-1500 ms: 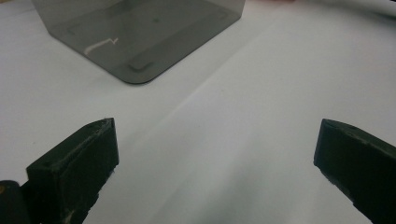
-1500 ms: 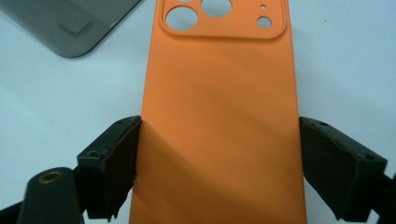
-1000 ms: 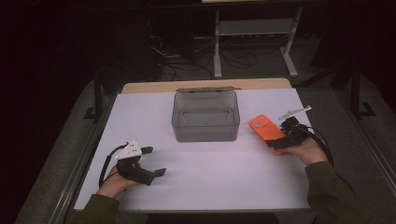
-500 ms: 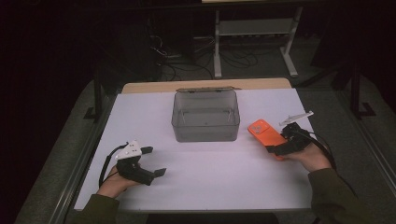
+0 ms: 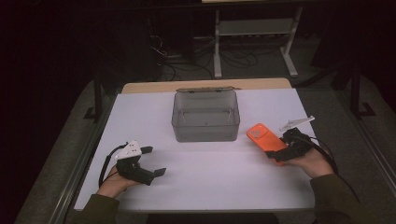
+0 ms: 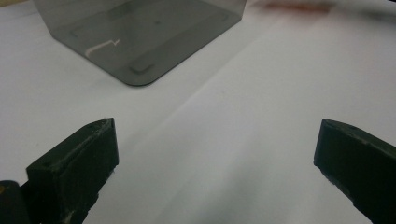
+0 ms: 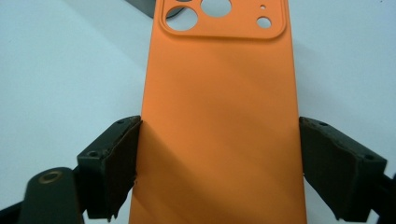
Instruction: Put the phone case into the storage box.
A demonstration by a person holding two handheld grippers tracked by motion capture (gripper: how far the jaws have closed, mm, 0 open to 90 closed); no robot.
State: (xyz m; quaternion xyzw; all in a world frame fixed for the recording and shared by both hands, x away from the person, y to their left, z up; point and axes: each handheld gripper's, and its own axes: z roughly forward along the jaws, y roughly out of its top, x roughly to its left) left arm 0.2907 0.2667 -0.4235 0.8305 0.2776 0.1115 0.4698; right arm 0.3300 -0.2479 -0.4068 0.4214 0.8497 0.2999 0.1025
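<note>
The room is dim, and most of the light falls on the white table top (image 5: pixel 210 186), which stands out brightly against the dark surroundings. A strip of pale wood (image 5: pixel 205 85) shows along the table's far edge. Grey floor (image 5: pixel 369 135) runs down both sides. Behind the table stands a white metal stand (image 5: pixel 254 28) with 2 legs and splayed feet, a shelf between them. Black cables (image 5: pixel 187 60) lie tangled on the floor beside it. The far left of the room is lost in shadow.
</note>
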